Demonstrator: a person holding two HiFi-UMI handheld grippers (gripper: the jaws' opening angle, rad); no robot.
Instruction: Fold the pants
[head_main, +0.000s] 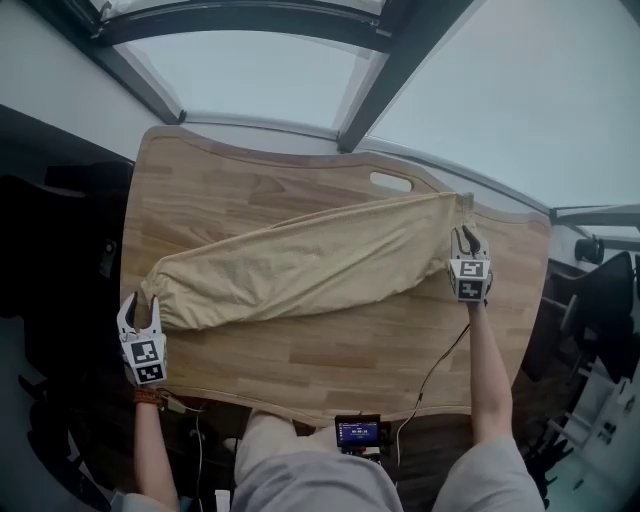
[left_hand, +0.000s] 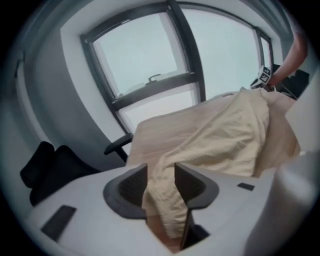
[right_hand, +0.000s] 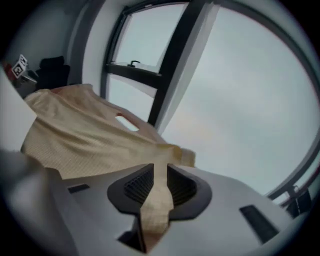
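Cream pants (head_main: 300, 265) lie folded lengthwise across the wooden table (head_main: 330, 360), running from lower left to upper right. My left gripper (head_main: 140, 305) is at their left end near the table's left edge. In the left gripper view the jaws (left_hand: 160, 180) stand apart with a bunch of the cloth (left_hand: 225, 140) lying between them. My right gripper (head_main: 466, 238) is at the pants' right end. In the right gripper view (right_hand: 160, 181) a narrow strip of cloth (right_hand: 85, 135) hangs between jaws that stand slightly apart.
A small device with a lit screen (head_main: 358, 432) sits at the table's front edge, with a cable (head_main: 432, 375) running to the right gripper. A handle slot (head_main: 390, 182) is cut near the far edge. Dark chairs (head_main: 600, 300) flank the table. Windows lie beyond.
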